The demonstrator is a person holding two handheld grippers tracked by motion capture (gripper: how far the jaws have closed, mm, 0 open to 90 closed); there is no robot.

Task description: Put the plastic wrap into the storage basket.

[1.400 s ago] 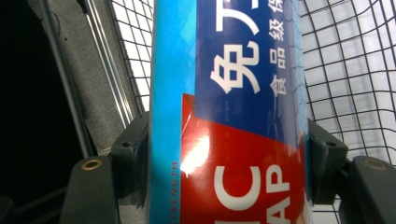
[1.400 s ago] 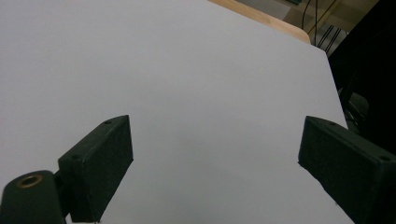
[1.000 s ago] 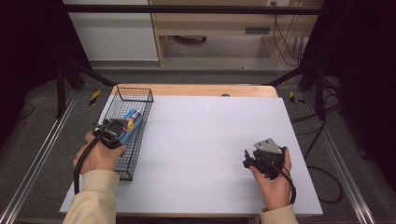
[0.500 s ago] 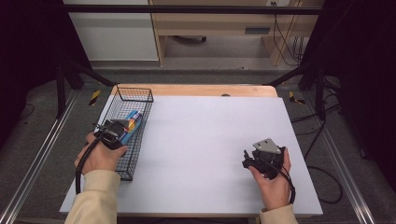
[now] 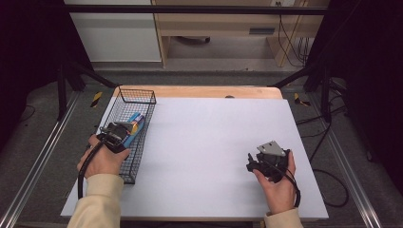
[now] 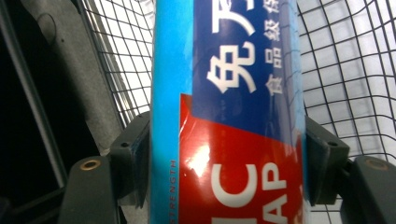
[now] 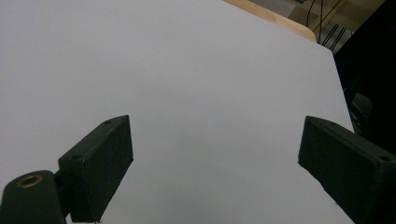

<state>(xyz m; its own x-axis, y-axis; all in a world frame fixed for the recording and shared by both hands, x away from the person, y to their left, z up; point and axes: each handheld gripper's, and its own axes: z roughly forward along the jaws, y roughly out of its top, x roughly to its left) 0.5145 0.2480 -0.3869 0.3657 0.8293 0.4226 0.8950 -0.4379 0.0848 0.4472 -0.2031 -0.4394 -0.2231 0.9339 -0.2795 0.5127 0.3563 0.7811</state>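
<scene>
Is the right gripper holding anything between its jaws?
No. In the right gripper view, the right gripper has its jaws spread wide apart with just the bare white table surface between them.

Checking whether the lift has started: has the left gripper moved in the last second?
No. The left gripper sits at the same spot over the wire basket, shut on the blue tube.

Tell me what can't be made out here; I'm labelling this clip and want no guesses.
- Blue and red tube: both ends cut off by the left gripper view's edges; its label reads only in part.
- Wire basket: its middle is hidden by the left gripper in the high view.
- Right gripper: jaw tips too small there.
</scene>
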